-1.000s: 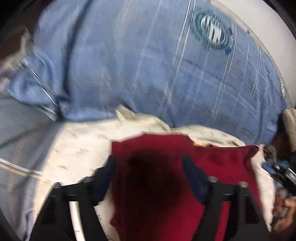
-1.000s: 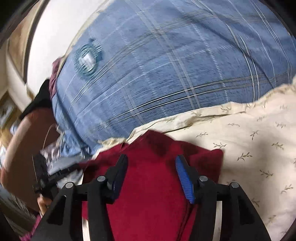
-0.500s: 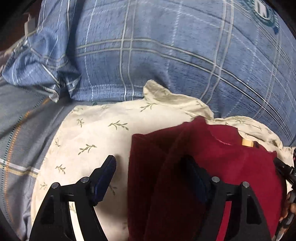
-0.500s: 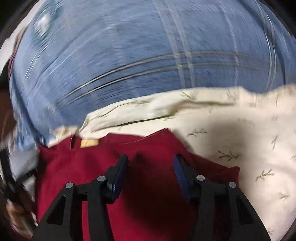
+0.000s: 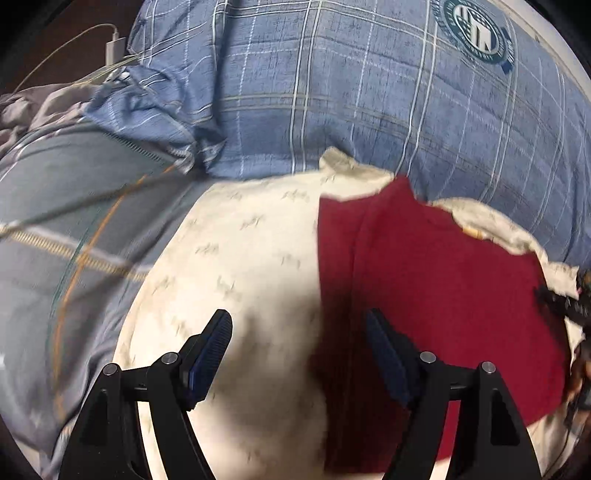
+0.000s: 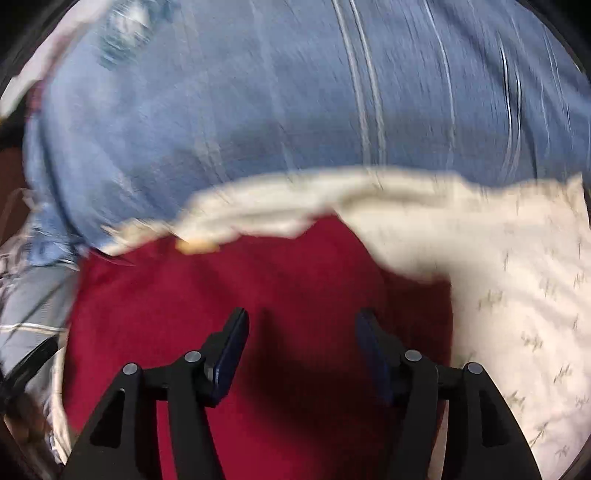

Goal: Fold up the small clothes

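A dark red garment (image 5: 436,288) lies folded flat on a cream cloth with small leaf prints (image 5: 236,258). A small tan label (image 5: 472,233) shows at its far edge. My left gripper (image 5: 299,332) is open and empty, above the garment's left edge, one finger over the cream cloth and one over the red. In the right wrist view, which is blurred, the red garment (image 6: 236,295) fills the lower middle and my right gripper (image 6: 301,332) is open and empty above it.
A big blue plaid pillow (image 5: 369,92) with a round green badge (image 5: 476,33) lies right behind the cloth. A grey plaid blanket (image 5: 74,206) lies to the left. A white charger and cable (image 5: 112,50) sit at far left. The cream cloth (image 6: 517,280) extends right.
My left gripper has moved left, off the middle of the red garment to its left edge. My right gripper has moved over the garment's middle. The garment now lies flatter.
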